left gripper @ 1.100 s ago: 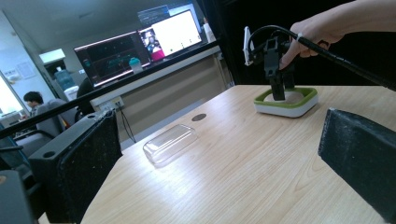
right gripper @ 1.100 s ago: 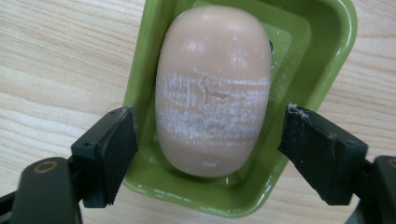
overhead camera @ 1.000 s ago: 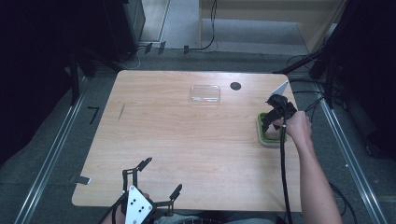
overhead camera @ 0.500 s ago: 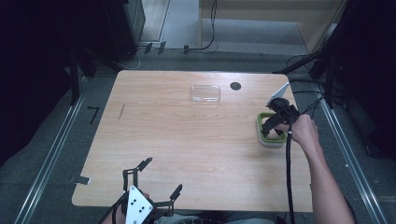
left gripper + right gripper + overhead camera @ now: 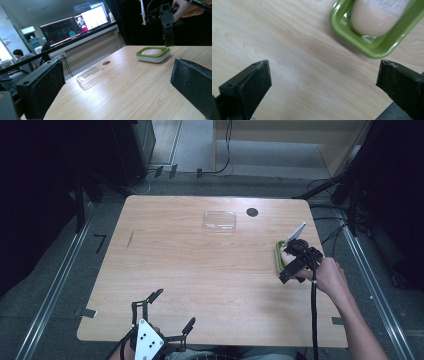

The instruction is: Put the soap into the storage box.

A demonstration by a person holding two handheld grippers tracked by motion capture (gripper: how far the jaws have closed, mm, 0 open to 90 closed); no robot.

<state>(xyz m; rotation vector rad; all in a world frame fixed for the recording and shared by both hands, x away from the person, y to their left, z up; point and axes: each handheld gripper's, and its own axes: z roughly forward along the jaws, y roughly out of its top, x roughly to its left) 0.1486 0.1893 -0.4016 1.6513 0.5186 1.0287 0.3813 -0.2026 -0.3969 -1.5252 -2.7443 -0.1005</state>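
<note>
Green-rimmed soap dish [image 5: 278,256] sits near the table's right edge with a pale bar of soap [image 5: 151,51] lying inside it. A second ago the right gripper [image 5: 289,270] was down over that dish; now it has drawn back toward the person and risen a little, and its jaws have just been opening to their full spread with nothing between them. Bare wood shows between them in the right gripper view, the dish off beyond the tips. That reads as a release: the soap looks to have been set in the dish and let go, so the placing step seems done and the hand is clearing away.

At the near edge, the left gripper [image 5: 165,320] hangs with its jaws wide apart and empty, well away from the dish.

A clear plastic lid [image 5: 219,220] rests toward the far side of the wooden table [image 5: 200,270], just beside a small dark round hole [image 5: 252,212] in the top. Should the lid be meant for the dish, nothing lies between the two; only open tabletop separates them. The cable [image 5: 314,320] trailing from the right gripper runs back along the person's forearm, clear of the dish
</note>
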